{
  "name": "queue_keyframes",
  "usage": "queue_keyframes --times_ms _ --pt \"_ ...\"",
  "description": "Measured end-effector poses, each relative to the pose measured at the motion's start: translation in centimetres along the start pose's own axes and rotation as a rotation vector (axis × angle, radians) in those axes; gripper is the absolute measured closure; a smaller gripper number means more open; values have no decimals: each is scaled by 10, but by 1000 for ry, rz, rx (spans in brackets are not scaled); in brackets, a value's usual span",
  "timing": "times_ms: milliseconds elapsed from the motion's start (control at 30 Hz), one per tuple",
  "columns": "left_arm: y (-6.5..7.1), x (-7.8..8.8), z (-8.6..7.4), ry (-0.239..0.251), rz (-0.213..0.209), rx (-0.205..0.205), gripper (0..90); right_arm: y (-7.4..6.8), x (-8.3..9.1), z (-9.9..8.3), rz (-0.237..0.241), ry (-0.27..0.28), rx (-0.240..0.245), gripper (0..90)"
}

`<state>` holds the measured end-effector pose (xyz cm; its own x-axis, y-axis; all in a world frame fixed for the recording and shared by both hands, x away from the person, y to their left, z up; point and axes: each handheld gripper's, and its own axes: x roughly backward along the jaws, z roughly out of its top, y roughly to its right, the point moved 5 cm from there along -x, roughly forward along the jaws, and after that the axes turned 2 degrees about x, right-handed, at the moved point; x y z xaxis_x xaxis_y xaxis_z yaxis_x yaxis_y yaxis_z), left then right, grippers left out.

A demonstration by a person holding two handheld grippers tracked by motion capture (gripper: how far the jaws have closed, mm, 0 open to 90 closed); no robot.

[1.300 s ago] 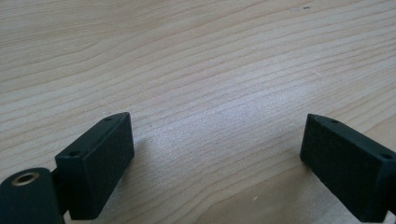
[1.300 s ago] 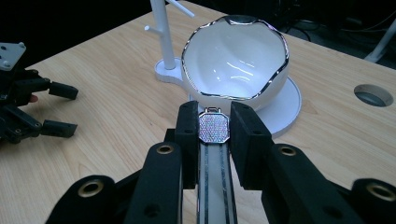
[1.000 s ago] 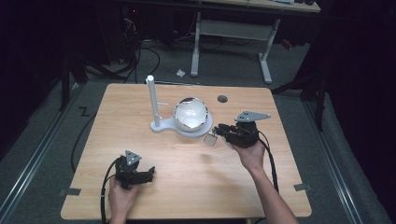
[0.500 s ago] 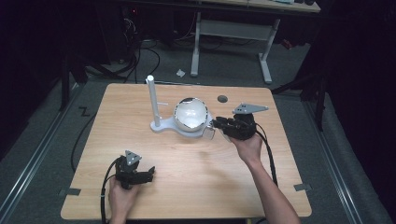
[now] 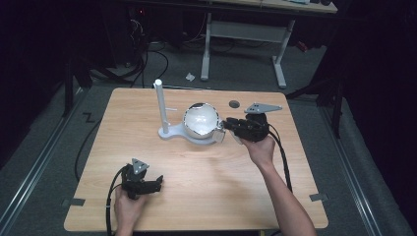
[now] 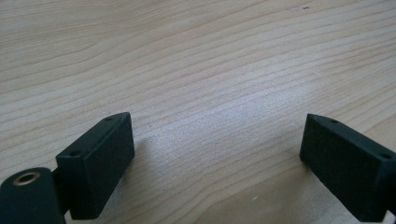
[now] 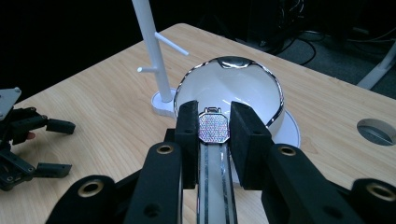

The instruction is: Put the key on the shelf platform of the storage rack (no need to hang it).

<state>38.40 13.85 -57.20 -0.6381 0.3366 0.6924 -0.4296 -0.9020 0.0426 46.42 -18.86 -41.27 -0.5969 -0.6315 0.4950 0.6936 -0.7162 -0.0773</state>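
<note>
The right gripper [image 7: 214,125] is clamped on a silver wristwatch with a glittering octagonal face and a polished metal band [image 7: 213,127]. Its two black jaws press on the opposite sides of the watch's face, and the band runs back between them toward the gripper's body. So the watch's long axis lies along the gripper's own line, face end foremost, the sparkling face turned upward toward the camera in the right gripper view. That face end points at a white bowl with a shiny chrome rim [image 7: 233,88], just at its near rim and above the bowl's flat white base [image 7: 292,128]. I cannot tell whether the watch touches the rim.

In the high view the right gripper [image 5: 223,129] reaches in from the right of the bowl [image 5: 200,119], so the watch lies roughly level, pointing toward the table's left side. Only a pale bit of the watch [image 5: 219,134] shows there beside the bowl.

A white stand with a tall upright post and short side pegs [image 5: 161,105] rises from the same base, just left of the bowl.

The left gripper [image 5: 158,183] rests low on the light wooden table [image 5: 206,187] near the front left, well apart from the bowl. Its jaws stand wide apart with bare wood between them [image 6: 215,140].
</note>
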Motion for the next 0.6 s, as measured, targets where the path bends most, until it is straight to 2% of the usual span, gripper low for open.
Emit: queue_keyframes --times_ms 600 --pt "0 0 0 0 1 0 105 5 -14 20 11 8 -19 745"
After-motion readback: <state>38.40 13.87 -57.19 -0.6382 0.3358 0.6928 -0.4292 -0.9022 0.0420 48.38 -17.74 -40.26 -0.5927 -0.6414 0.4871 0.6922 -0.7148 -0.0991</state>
